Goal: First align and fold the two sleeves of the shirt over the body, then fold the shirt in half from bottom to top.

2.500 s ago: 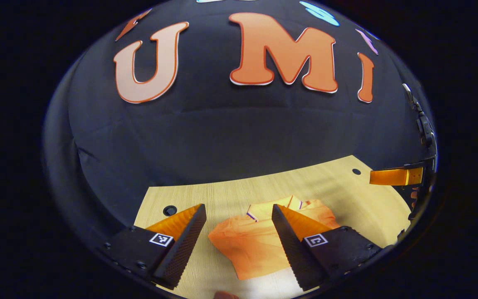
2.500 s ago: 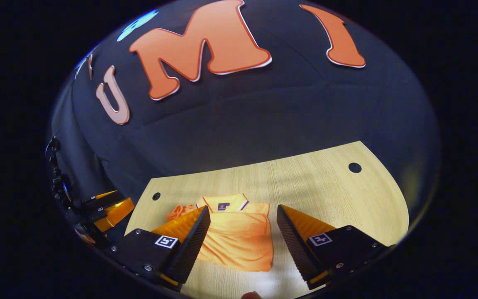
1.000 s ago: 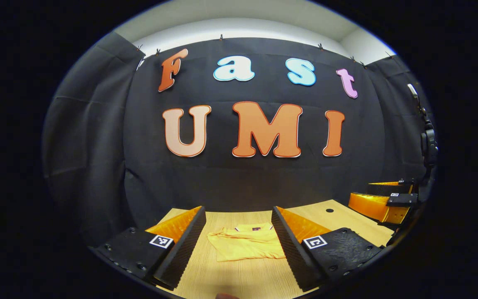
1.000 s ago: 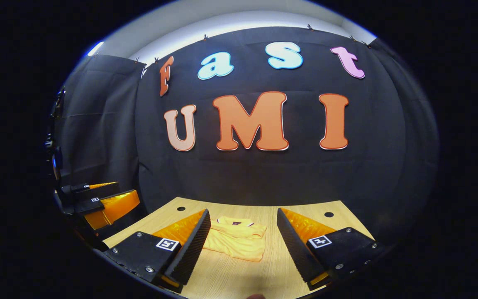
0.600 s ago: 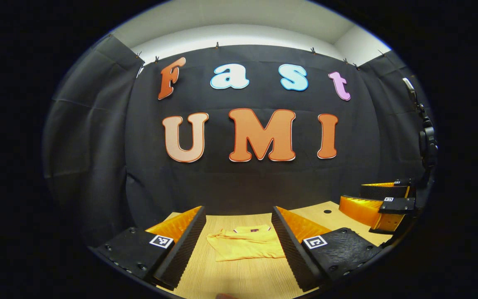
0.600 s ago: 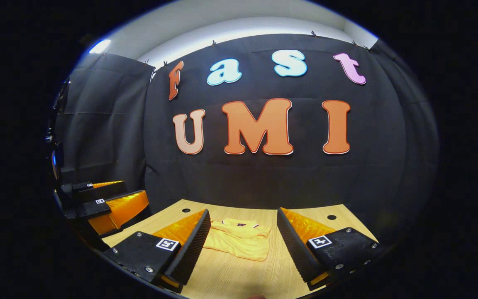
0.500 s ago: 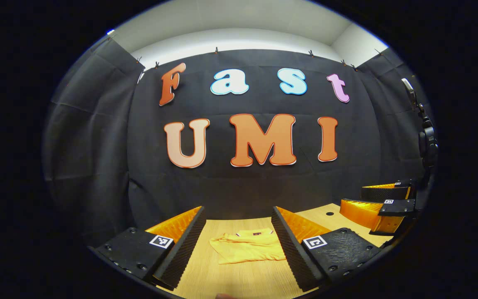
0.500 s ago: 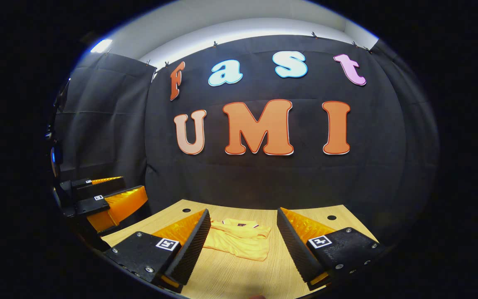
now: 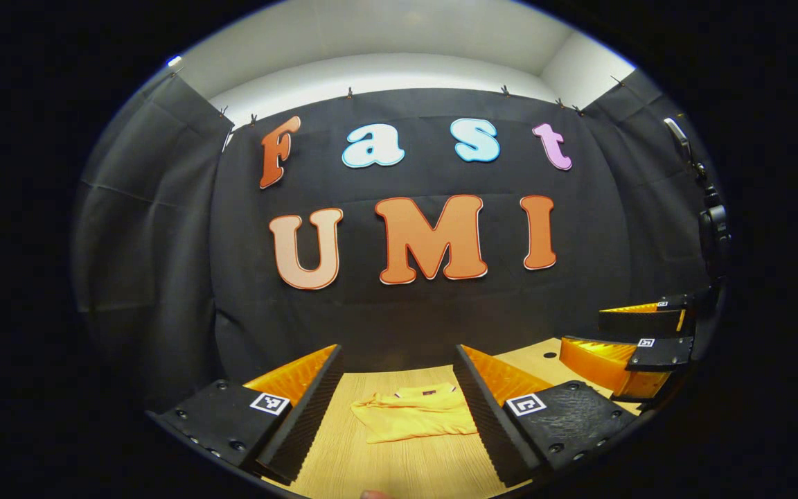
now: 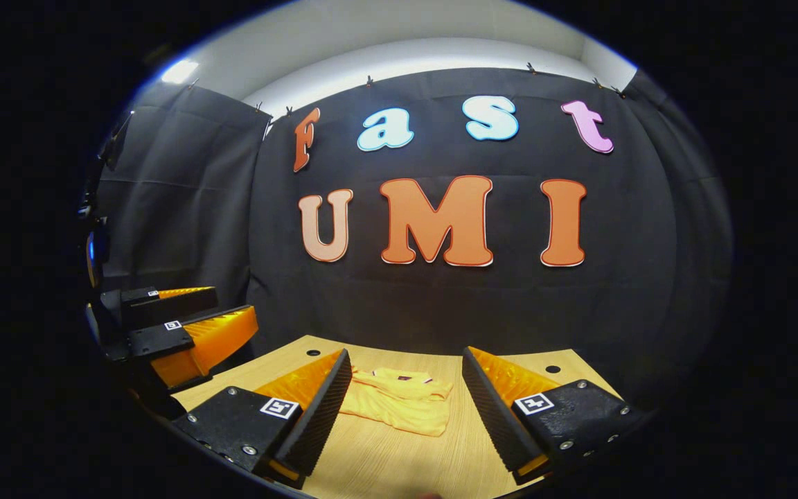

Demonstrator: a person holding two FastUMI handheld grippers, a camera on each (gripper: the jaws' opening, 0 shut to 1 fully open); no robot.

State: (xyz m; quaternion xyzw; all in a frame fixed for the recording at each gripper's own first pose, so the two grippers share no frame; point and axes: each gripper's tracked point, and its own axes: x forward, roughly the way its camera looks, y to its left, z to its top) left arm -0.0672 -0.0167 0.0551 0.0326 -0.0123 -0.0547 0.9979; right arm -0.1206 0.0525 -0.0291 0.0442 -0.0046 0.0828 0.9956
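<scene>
Both the left gripper and right gripper, fingers spread wide and empty, had drawn back and levelled since a moment earlier, leaving the orange shirt farther off, folded into a compact rectangle, collar uppermost, flat on the wooden table.

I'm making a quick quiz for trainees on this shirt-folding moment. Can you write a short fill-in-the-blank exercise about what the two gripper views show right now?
1. The shirt lies ____ into a compact stack on the table.
2. The left gripper holds ____.
3. The right gripper has its jaws ____.
4. The shirt's collar end points toward the booth's ____.

Missing words: folded; nothing; open; wall
</scene>
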